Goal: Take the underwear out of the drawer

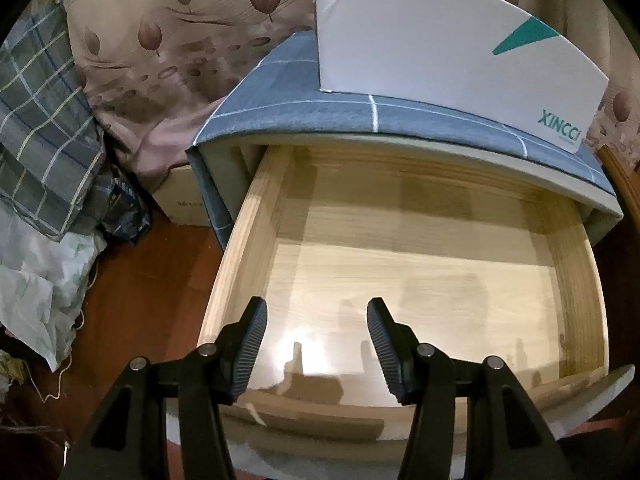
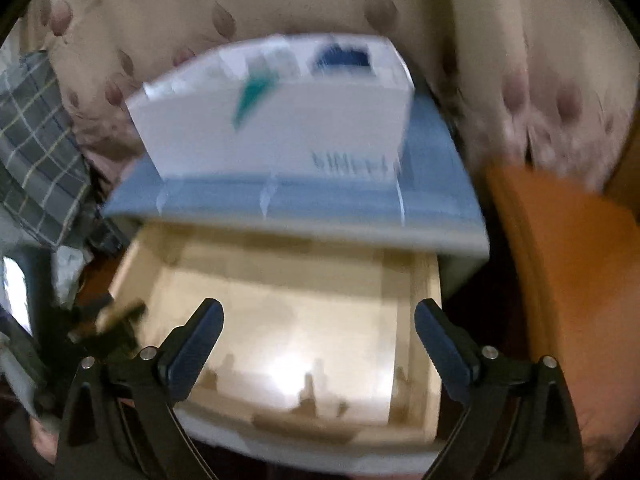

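A light wooden drawer (image 1: 576, 280) is pulled out of a nightstand covered in grey checked cloth (image 1: 312, 120). Its bare bottom shows; I see no underwear in it. My left gripper (image 1: 317, 312) is open and empty above the drawer's front edge. In the blurred right wrist view the same drawer (image 2: 424, 320) lies below my right gripper (image 2: 319, 312), which is wide open and empty. The left gripper (image 2: 100, 320) shows as a dark blur at the drawer's left front corner. A dark blue item (image 2: 342, 58) sits inside the white box; it is too blurred to identify.
A white box marked XINCCI (image 1: 440, 48) stands on the nightstand top (image 2: 280, 128). A leaf-patterned curtain (image 1: 160, 40) hangs behind. Plaid fabric (image 1: 40, 128) and white bags (image 1: 36, 280) lie left on the red-brown floor. An orange wooden piece (image 2: 568, 280) stands to the right.
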The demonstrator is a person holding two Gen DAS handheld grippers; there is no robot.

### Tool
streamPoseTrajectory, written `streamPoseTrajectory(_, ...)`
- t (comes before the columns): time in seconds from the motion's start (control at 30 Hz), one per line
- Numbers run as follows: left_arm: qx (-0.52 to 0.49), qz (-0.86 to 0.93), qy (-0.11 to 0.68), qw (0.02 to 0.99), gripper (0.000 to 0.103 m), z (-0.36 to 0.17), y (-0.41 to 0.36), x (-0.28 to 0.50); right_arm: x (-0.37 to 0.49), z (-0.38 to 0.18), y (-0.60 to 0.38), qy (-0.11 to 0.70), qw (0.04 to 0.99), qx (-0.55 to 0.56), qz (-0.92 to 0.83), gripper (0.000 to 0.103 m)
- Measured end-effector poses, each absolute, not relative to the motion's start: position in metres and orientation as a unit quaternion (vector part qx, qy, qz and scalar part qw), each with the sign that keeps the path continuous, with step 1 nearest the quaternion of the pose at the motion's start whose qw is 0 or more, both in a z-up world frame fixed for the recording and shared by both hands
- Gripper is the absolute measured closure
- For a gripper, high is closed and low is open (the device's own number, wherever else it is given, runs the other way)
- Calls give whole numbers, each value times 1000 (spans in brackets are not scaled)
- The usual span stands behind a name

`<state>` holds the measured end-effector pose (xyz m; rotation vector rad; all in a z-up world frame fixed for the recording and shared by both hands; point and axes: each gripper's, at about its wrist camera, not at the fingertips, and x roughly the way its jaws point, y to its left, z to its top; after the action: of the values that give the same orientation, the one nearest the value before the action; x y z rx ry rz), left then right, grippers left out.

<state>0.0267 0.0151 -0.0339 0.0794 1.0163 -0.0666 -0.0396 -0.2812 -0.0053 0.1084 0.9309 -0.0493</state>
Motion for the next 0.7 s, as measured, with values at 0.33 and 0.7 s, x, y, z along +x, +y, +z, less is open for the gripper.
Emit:
streamPoseTrajectory(0.33,51,-36,481,874,50,-32,11,15,-46,-51,-279,484,871,81,-9,8)
streamPoseTrajectory(0.7,66,-40,479,874,50,-32,4,9,-46,-60,-277,497,863,89,-11,8)
